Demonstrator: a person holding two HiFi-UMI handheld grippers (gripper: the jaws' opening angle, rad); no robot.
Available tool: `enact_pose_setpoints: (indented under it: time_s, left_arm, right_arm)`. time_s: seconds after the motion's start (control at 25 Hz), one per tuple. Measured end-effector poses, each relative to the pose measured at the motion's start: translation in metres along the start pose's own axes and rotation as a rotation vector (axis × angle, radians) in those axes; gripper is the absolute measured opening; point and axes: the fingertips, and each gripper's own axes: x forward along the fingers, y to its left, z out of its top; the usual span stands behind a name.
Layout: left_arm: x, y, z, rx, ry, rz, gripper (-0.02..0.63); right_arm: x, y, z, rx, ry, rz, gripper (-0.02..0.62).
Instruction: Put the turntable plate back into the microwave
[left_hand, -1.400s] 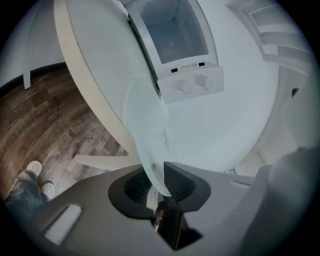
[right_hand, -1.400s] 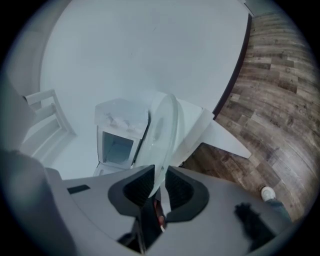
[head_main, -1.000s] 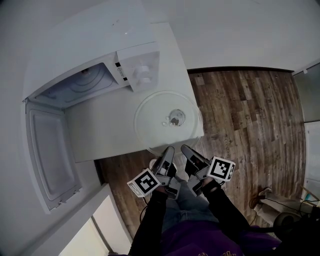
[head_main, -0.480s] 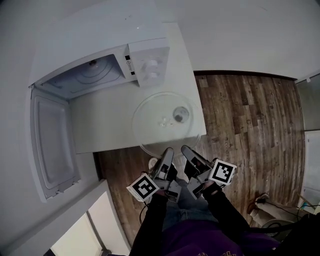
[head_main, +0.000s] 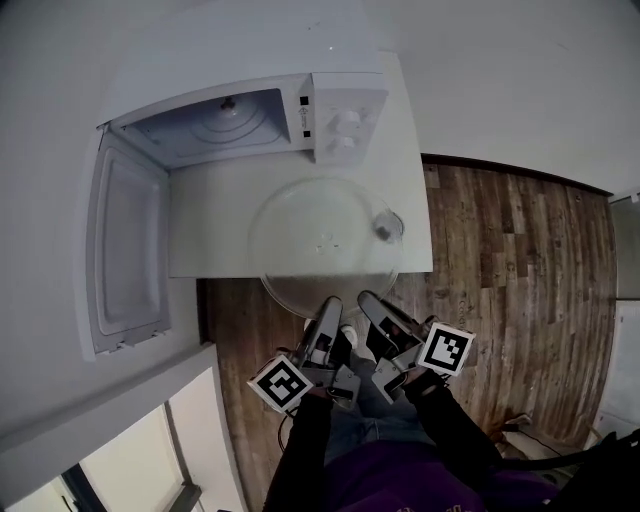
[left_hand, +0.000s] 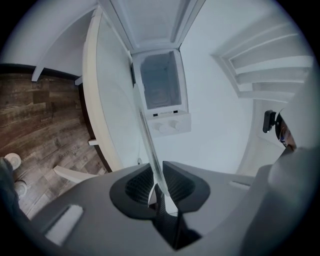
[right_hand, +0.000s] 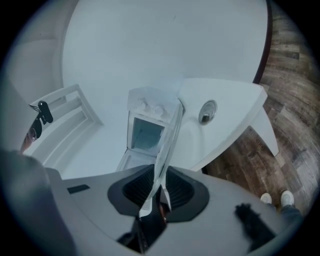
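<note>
over the near edge of the white table (head_main: 200, 245), the clear glass turntable plate (head_main: 320, 240) is held roughly flat, its near rim pinched by the left tool (head_main: 327, 308) and the right tool (head_main: 368, 300) side by side. each gripper view shows the thin glass edge running between ribbed pads that press on it from both sides, so neither tool is spread or empty. two grips close together on one rim look chosen to keep a wide, slippery disc from tipping or twisting, and they leave the far rim free to lead into the opening. the microwave (head_main: 250, 100) sits at the back of the table with its door (head_main: 125, 250) swung fully out to the left, so the cavity (head_main: 215, 122) stands open ahead of the plate, which is outside it and not yet at its mouth. counted: one plate, one microwave with one door and two dials (head_main: 345, 130), two tools, and one small round grey piece (head_main: 385, 228) near the plate's right side, apparently on the table; what it is i cannot tell.
</note>
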Motion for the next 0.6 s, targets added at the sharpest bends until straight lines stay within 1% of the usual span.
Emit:
enact_pose_setpoints:
  time_s: [0.08,0.2,0.28,0.36,0.44,0.6]
  left_arm:
    - [-0.009,0.001,0.009,0.049,-0.021,0.029,0.066]
    - [-0.017,-0.002,0.022,0.077,-0.062,0.039,0.068]
    - [-0.021,-0.005,0.029,0.073,-0.096,0.029,0.067]
    - [-0.022,-0.013,0.036,0.045,-0.136,-0.009,0.067]
    - [-0.026,-0.016,0.046,0.027,-0.169,-0.030,0.069]
    - [-0.032,-0.021,0.067,0.037,-0.222,-0.062,0.069]
  right_arm:
    - [0.007,0.007,-0.004,-0.009,0.020,0.021,0.075]
    - [0.017,0.017,-0.009,-0.026,0.048,0.049,0.078]
    - [0.023,0.023,-0.012,-0.038,0.065,0.063,0.078]
    - [0.031,0.031,-0.013,-0.055,0.079,0.083,0.078]
    - [0.040,0.039,-0.016,-0.074,0.093,0.102,0.080]
    - [0.059,0.050,-0.021,-0.096,0.116,0.132,0.081]
